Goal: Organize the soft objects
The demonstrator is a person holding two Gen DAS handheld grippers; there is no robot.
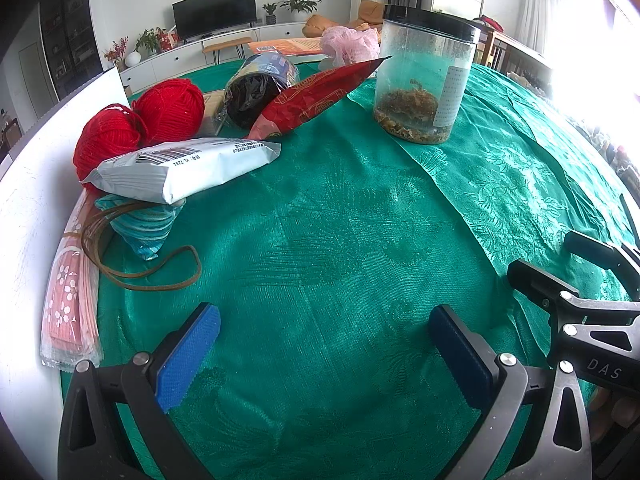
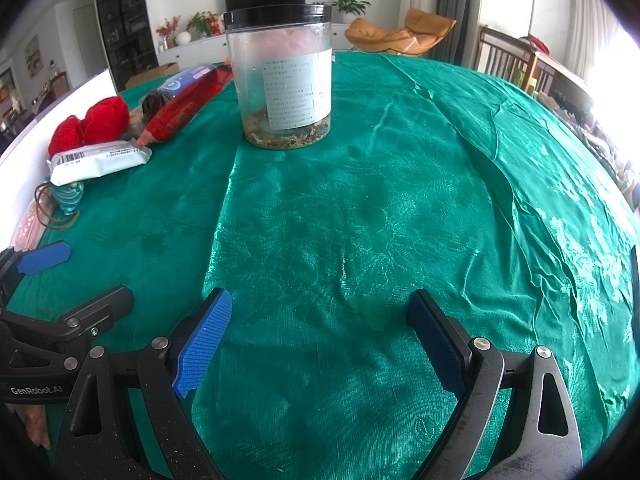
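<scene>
Red yarn balls (image 1: 136, 128) beside white packet (image 1: 180, 168) — both jaws wide, empty

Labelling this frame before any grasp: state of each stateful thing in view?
Left gripper: jaws open, empty, over the green tablecloth.
Right gripper: jaws open, empty.
Clear plastic jar with black lid: upright, lid on, dried bits at the bottom.
Pale grey foil packet: flat, resting on the teal striped pouch.
Red foil bag: lying tilted.
Two red yarn balls: wound, touching.
</scene>
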